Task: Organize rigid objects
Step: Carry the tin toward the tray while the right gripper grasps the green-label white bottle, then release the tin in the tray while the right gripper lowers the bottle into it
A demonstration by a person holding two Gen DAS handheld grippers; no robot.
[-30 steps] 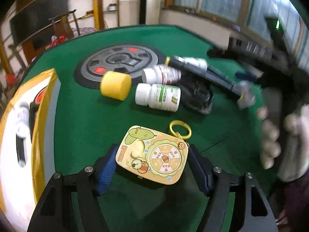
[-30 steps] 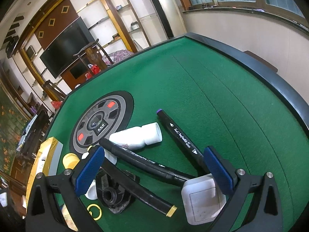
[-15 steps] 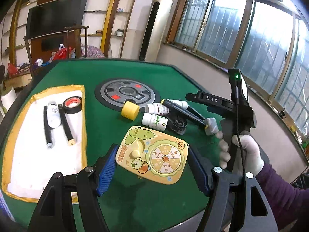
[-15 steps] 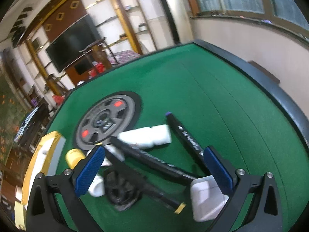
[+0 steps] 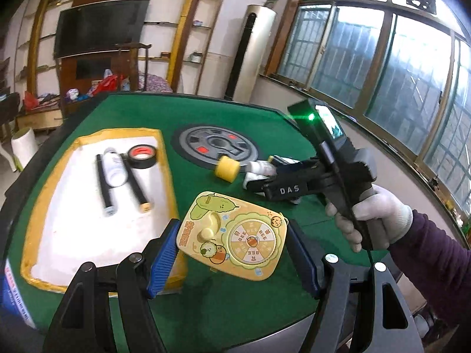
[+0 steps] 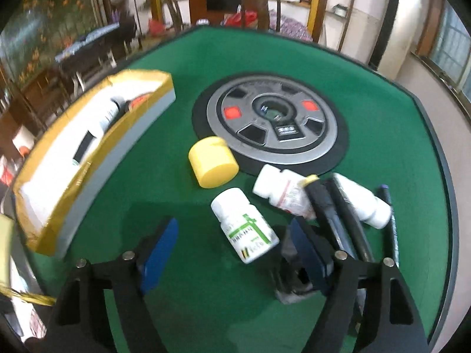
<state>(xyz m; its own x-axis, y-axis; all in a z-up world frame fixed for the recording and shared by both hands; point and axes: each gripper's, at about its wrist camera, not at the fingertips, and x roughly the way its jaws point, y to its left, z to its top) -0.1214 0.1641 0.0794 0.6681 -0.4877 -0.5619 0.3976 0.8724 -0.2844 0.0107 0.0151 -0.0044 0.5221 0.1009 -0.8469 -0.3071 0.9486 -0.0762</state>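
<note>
Carried the yellow toy card [image 5: 232, 235], pinched between left gripper [image 5: 232, 253] jaws at lower centre, toward the tray [image 5: 164, 153] at left. Right gripper [image 6: 235, 250] jaws closing around the white bottle [image 6: 245, 226], untouched yet; needs firm squeeze next.

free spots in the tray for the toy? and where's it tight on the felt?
Tray: its near half, below the two black markers and white bottle, is bare white. Its far end is filled by those plus the tape roll. On the felt, the cluster right of the yellow cap is crowded: bottles and pens overlapping.
</note>
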